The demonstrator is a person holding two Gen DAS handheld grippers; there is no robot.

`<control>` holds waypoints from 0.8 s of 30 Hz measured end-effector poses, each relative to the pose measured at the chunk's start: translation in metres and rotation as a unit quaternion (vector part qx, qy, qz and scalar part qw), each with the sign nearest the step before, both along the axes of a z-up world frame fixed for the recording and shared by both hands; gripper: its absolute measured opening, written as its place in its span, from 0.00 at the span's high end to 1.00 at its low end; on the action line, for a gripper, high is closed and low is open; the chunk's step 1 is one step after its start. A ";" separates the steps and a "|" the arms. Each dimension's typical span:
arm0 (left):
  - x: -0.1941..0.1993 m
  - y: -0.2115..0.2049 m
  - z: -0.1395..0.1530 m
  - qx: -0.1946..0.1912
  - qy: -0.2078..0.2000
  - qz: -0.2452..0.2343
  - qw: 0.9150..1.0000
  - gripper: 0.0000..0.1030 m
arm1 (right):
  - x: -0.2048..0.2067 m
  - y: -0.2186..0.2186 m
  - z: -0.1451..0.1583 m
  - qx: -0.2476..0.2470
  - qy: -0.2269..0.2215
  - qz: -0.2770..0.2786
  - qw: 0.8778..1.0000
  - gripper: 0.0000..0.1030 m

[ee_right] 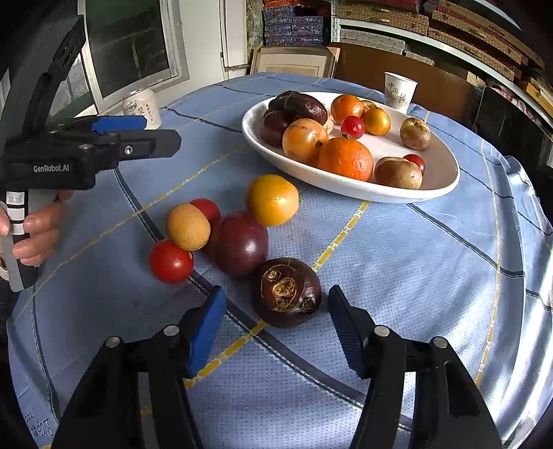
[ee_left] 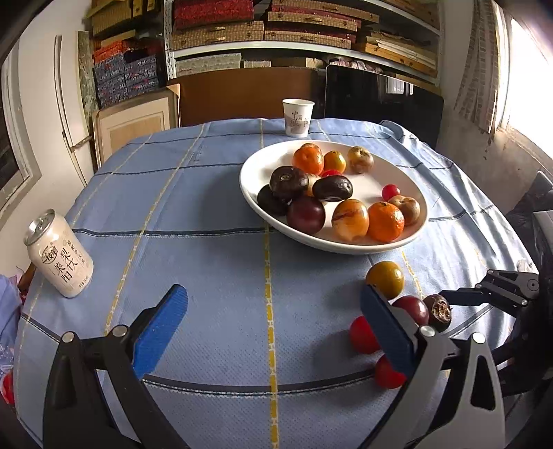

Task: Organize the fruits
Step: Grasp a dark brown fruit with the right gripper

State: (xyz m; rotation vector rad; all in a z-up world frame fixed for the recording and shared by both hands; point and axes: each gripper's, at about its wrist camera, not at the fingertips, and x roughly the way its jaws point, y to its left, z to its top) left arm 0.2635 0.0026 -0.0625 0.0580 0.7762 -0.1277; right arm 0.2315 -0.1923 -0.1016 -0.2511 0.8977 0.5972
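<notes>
Behind you: shelves (ee_left: pixel 304 31) stacked with patterned boxes.
Your right: window (ee_left: pixel 528 69), bright daylight.
Table: blue checked cloth (ee_left: pixel 207 214).

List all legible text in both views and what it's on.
"GenRobot.AI": side of the left claw body.
"梨", "饮": large characters on the can; its round logo and small print are too blurred.
"中国": paper cup; the rest is too small.
Handwritten tag on the claw handle: unreadable.

Round table (ee_right: pixel 397 262) covered by blue checked cloth. Directly on it: white plate (ee_right: pixel 446 179) heaped with fruit, paper cup (ee_right: pixel 399 91), drink can (ee_left: pixel 58 254), six loose fruits (ee_right: pixel 238 241) clustered near plate.
</notes>
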 end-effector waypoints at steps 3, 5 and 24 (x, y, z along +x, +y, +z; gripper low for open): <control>0.000 0.000 -0.001 0.001 0.002 0.001 1.000 0.04 | 0.001 -0.001 0.000 0.000 -0.001 -0.003 1.000 0.46; 0.000 0.000 -0.001 0.001 0.002 0.001 1.000 0.04 | 0.001 -0.002 0.001 0.001 -0.002 -0.007 1.000 0.48; 0.001 0.000 -0.004 0.005 0.006 0.001 1.000 0.04 | 0.004 -0.004 0.001 -0.004 -0.011 -0.020 1.000 0.60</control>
